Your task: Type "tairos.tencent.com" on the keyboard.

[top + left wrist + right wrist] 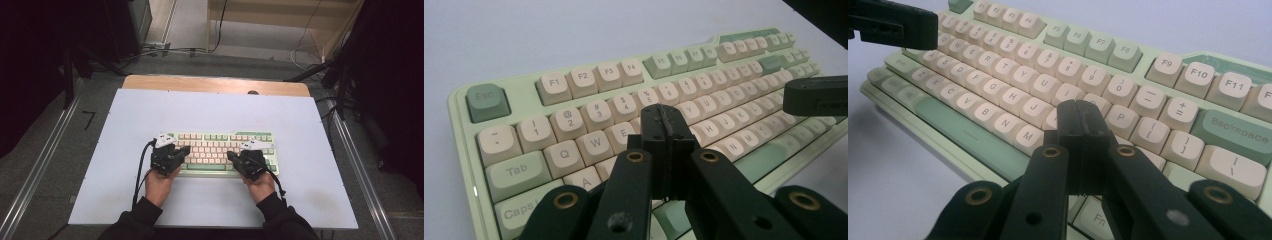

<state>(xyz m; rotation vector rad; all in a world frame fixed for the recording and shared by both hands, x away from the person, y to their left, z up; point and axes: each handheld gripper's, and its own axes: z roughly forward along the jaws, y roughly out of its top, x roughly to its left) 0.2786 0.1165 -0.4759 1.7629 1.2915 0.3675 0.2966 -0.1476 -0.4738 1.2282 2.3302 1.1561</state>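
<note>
A pale green keyboard [220,136] with cream and green keys lies near the middle of the white table top [210,110]. My left gripper [184,150] hovers over the keyboard's left half with its jaws pressed together and nothing between them. In the left gripper view its tip [666,120] sits above the keyboard [574,85] around the R and T keys. My right gripper [231,156] is shut too, over the right half. Its tip [1079,116] hangs above the keyboard [1168,75] near the K and L keys.
The white top rests on a wooden table [215,83] framed by metal rails [40,170]. Cables [170,50] run across the floor beyond the far edge. Each gripper view shows the other gripper's dark tip [816,95] [893,22] at its edge.
</note>
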